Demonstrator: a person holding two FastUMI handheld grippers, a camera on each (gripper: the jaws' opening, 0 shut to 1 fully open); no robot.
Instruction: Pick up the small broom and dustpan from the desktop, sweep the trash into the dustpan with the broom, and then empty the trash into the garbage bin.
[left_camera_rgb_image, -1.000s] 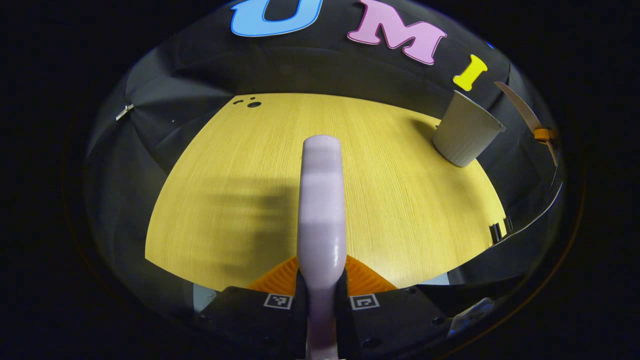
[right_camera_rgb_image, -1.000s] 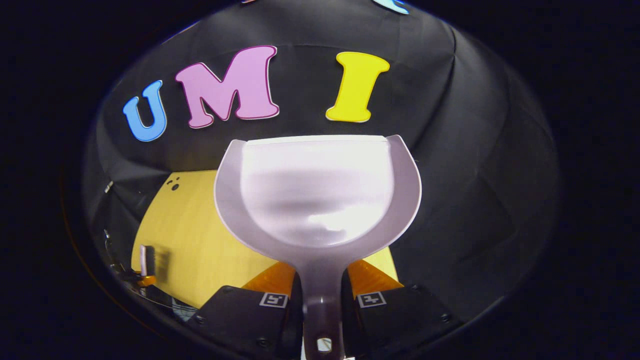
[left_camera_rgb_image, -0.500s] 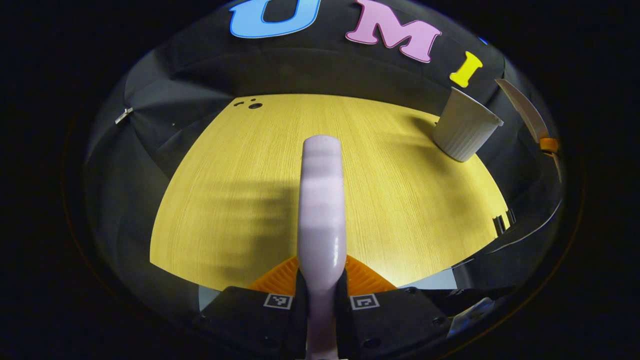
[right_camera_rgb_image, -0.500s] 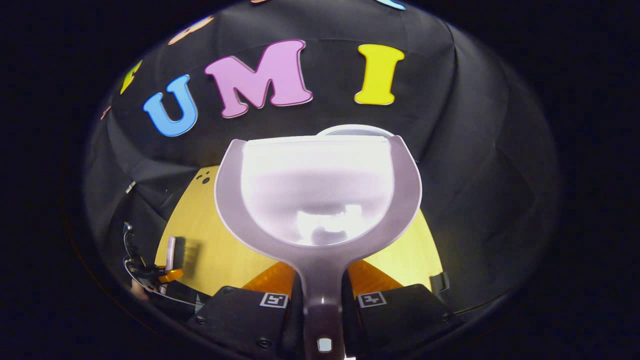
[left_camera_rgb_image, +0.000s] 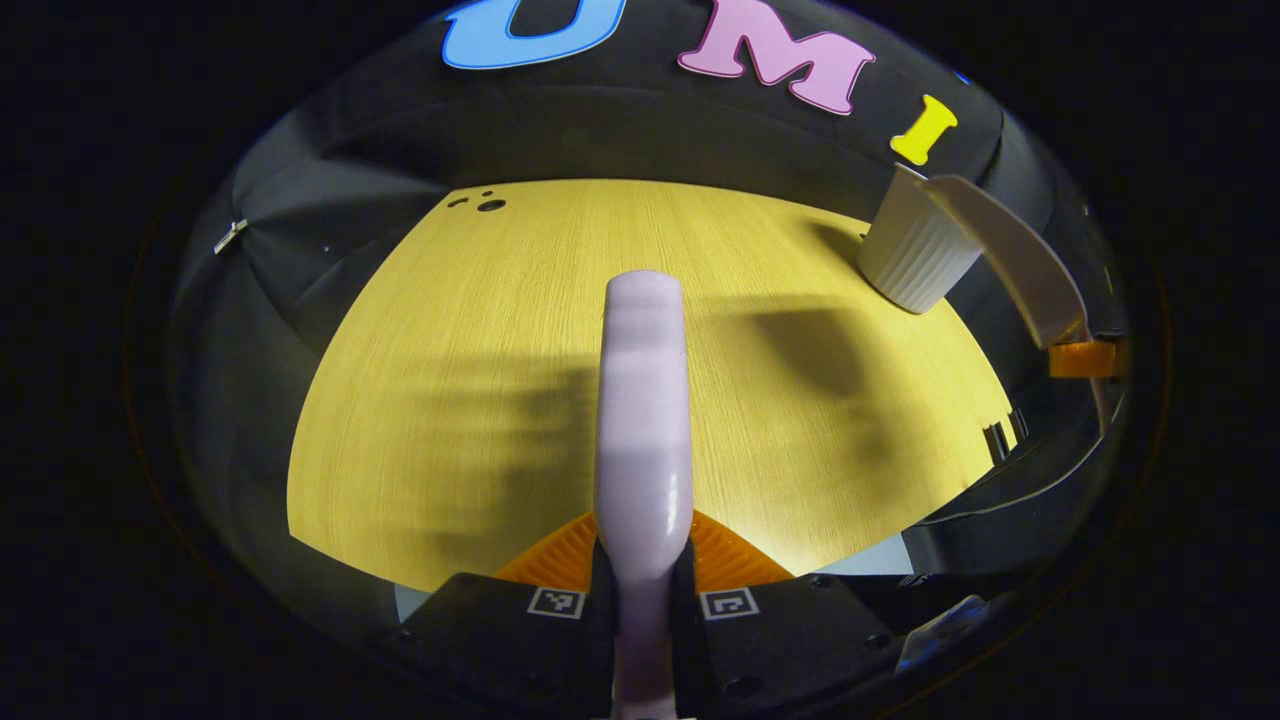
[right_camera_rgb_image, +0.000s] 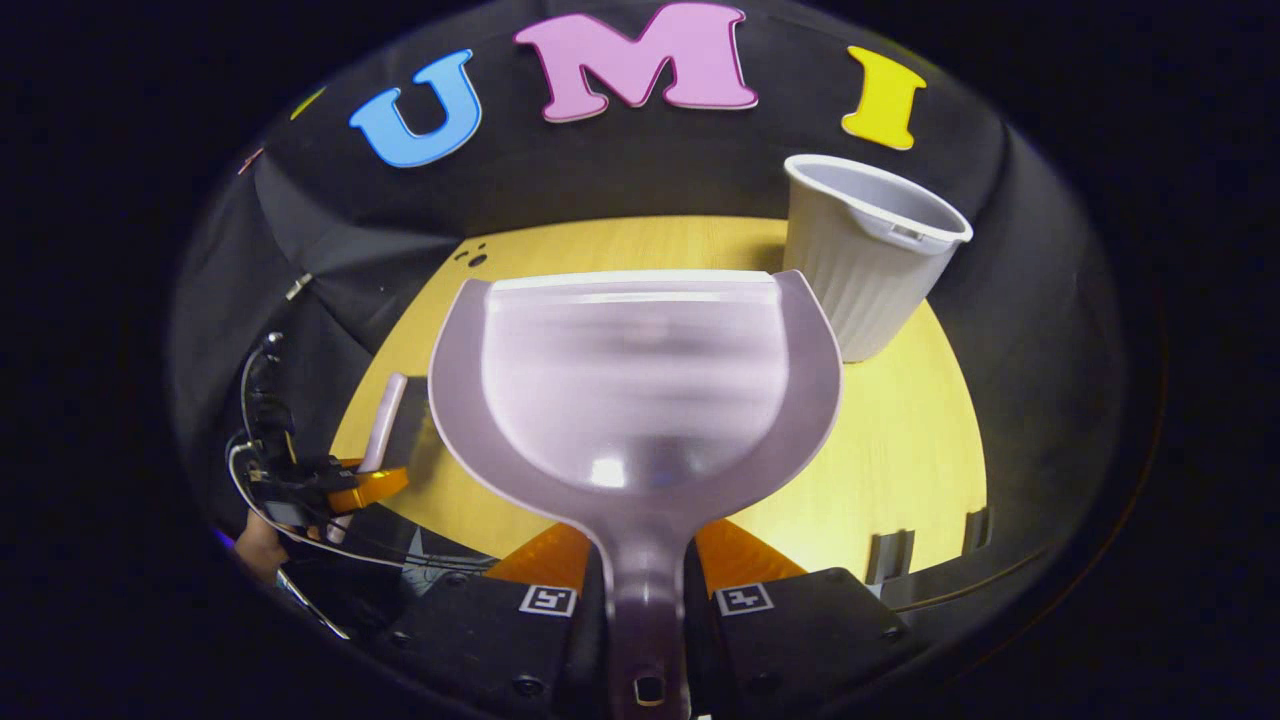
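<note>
The left gripper (left_camera_rgb_image: 645, 585) is held low over the near edge of the desktop (left_camera_rgb_image: 480, 350) and is pointed along it toward the far edge. Its two orange fingers (left_camera_rgb_image: 555, 555) are squeezed together on the handle of the small broom (left_camera_rgb_image: 645, 400), which is seen sticking straight out ahead, above the wood.

The right gripper (right_camera_rgb_image: 645, 590) is held higher and tipped down toward the desktop (right_camera_rgb_image: 900, 440). Its orange fingers (right_camera_rgb_image: 745, 555) are pressed on the handle of the dustpan (right_camera_rgb_image: 635, 390), and the pan's open mouth is turned toward the far edge. The inside of the pan is blurred, so what is in it cannot be told.

The garbage bin (right_camera_rgb_image: 865, 255) is stood near the far right corner of the desktop, just past the pan's right side. In the left gripper view, the dustpan (left_camera_rgb_image: 1010, 260) is seen lifted beside the garbage bin (left_camera_rgb_image: 915, 255).

Small square black-and-white marks (right_camera_rgb_image: 548, 600) are printed on the gripper bodies; no words can be read on them.
</note>
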